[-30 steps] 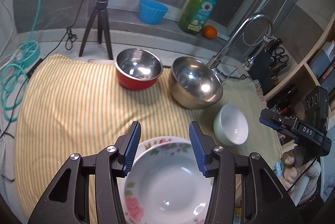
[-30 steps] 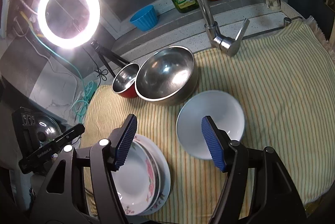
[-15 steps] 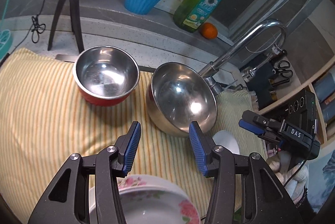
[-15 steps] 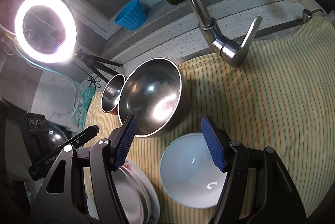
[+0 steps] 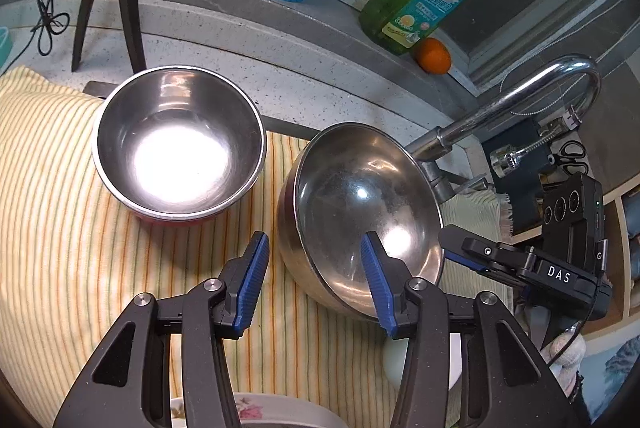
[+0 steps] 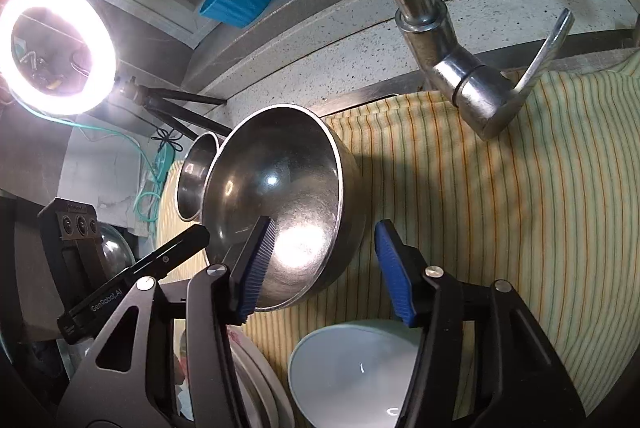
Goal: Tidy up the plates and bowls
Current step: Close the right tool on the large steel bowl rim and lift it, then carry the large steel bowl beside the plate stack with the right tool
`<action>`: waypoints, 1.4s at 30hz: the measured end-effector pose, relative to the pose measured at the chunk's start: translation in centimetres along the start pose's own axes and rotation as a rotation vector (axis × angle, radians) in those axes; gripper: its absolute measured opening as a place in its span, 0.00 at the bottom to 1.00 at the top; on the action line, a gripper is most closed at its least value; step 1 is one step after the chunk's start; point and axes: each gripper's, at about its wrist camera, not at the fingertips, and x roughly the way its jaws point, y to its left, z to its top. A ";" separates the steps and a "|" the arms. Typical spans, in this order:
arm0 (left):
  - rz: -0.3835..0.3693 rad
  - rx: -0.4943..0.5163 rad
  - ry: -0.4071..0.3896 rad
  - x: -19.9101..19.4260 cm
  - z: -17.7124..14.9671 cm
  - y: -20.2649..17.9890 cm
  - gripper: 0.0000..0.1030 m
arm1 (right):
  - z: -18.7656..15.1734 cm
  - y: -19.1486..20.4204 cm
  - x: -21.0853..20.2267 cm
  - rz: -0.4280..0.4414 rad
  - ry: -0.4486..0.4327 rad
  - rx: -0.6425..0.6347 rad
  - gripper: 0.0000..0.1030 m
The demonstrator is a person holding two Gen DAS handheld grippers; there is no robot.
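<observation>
Both grippers at the large steel bowl on the striped cloth

The left gripper (image 5: 314, 278) has its fingers apart on either side of the near rim of the large steel bowl (image 5: 360, 204), not pressing on it. The right gripper (image 6: 324, 264) has just been closing; its left finger (image 6: 256, 264) is over the inside of this bowl and the other is outside the wall, with a gap still visible, so the fingers are released. The bowl is tilted on the yellow striped cloth (image 5: 60, 228), just beside the red steel bowl (image 5: 178, 144). The white bowl (image 6: 352, 372) and the flowered plates (image 6: 256, 380) lie nearer the cameras. A faucet (image 6: 460, 76) stands behind the bowl.
</observation>
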 end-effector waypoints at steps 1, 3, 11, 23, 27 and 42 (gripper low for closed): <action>0.001 0.002 0.004 0.2 0.0 -0.1 0.45 | 0.1 -0.1 0.3 -0.004 0.008 0.000 0.48; 0.006 0.013 0.009 0.5 0.0 -0.3 0.45 | 0.2 -0.1 0.8 -0.002 0.026 -0.001 0.40; 0.036 0.054 0.013 1.3 0.1 -1.1 0.36 | -0.1 0.0 1.6 -0.035 0.041 -0.017 0.26; 0.031 0.090 -0.012 -0.3 -0.4 -1.5 0.36 | -1.2 2.2 0.9 -0.099 0.003 -0.073 0.24; 0.031 0.103 -0.038 -1.8 -0.7 -1.6 0.36 | -1.8 3.7 0.1 -0.104 -0.020 -0.096 0.24; 0.022 0.120 -0.155 -11.2 -3.5 1.6 0.36 | -7.3 12.3 -1.8 -0.062 -0.069 -0.205 0.24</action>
